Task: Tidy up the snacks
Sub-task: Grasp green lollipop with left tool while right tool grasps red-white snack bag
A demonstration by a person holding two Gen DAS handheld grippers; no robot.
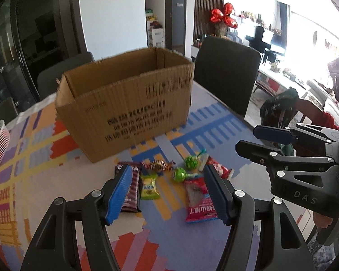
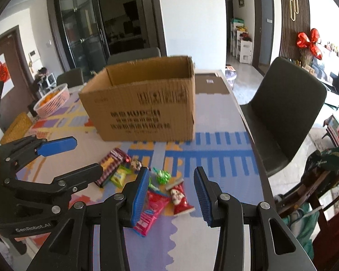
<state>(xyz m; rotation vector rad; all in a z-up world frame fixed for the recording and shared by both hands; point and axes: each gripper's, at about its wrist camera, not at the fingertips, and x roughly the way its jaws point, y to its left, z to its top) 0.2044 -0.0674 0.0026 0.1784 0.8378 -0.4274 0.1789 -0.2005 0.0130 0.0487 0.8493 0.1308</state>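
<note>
An open cardboard box (image 1: pixel 126 103) stands on the patterned table; it also shows in the right wrist view (image 2: pixel 147 103). Several snacks lie in front of it: a brown striped bar (image 1: pixel 131 192), a yellow-green packet (image 1: pixel 148 187), a wrapped candy (image 1: pixel 157 166), two green lollipops (image 1: pixel 190 162), a large red packet (image 1: pixel 197 199) and a small red packet (image 2: pixel 179 197). My left gripper (image 1: pixel 167 194) is open above the snacks, holding nothing. My right gripper (image 2: pixel 171 197) is open and empty, hovering over the red packets (image 2: pixel 152 205); it also shows at the right of the left wrist view (image 1: pixel 252 139).
A pink basket with oranges (image 2: pixel 53 100) and a woven yellow mat (image 2: pixel 17 127) sit at the table's left. Dark chairs (image 2: pixel 289 103) stand at the right edge and behind the box. A flat cardboard sheet (image 2: pixel 211 83) lies behind the box.
</note>
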